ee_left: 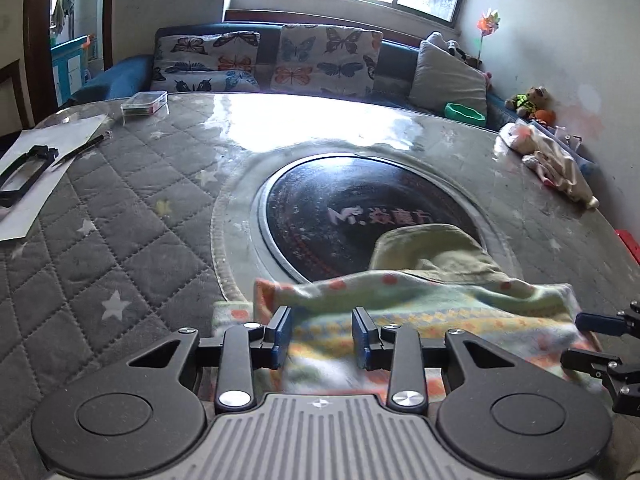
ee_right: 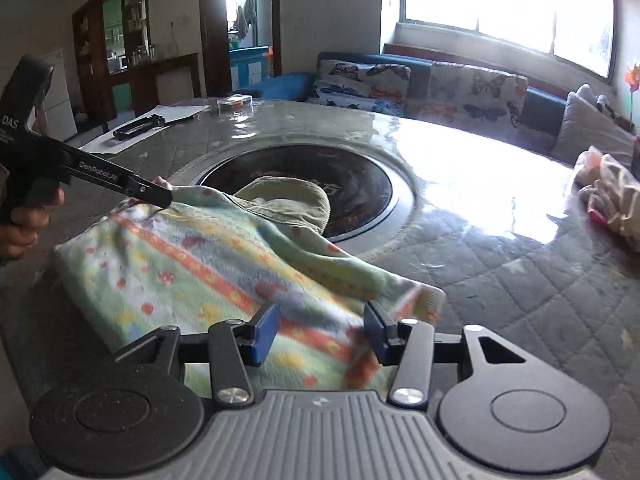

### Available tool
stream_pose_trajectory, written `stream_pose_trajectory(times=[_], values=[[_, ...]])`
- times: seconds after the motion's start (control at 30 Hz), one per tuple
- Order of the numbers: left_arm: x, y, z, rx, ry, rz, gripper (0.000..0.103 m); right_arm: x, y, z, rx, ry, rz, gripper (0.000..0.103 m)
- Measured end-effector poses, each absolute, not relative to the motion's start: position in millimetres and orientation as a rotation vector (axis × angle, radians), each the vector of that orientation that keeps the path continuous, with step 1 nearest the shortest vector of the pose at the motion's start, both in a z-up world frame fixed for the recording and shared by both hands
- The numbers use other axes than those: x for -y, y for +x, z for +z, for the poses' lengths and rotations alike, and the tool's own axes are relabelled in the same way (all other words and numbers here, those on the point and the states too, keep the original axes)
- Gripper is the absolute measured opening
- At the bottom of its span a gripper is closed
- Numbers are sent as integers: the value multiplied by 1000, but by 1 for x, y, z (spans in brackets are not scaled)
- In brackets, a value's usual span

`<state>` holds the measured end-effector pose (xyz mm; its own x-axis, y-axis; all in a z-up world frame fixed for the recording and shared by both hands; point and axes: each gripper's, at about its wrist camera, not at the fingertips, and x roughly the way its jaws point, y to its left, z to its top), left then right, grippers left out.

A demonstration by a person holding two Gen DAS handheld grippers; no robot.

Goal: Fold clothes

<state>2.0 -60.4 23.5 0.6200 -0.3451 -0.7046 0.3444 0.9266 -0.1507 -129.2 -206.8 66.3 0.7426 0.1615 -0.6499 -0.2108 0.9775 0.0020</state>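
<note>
Quilted round table with dark central disc, sofa behind. Patterned garment at near edge, beneath left gripper and right gripper, both jaws apart, ungripped.

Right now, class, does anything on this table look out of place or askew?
Yes: the patterned cloth lies rumpled over an olive garment that sticks out onto the dark round inset, unfolded.

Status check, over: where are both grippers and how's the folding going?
Left gripper open over the patterned cloth. Right gripper open at its near edge. Cloth bunched over an olive garment. Nothing in the way.
</note>
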Motion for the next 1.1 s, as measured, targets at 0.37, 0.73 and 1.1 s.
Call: stream_pose_trajectory(times=[0.37, 0.73, 1.1], values=[[69, -81, 18, -809, 80, -400, 48, 181, -173, 60, -680, -143, 291, 64], [71, -92, 30, -855, 72, -259, 79, 167, -169, 70, -600, -97, 307, 81], [64, -89, 22, -928, 45, -165, 99, 160, -155, 49, -630, -78, 293, 99]])
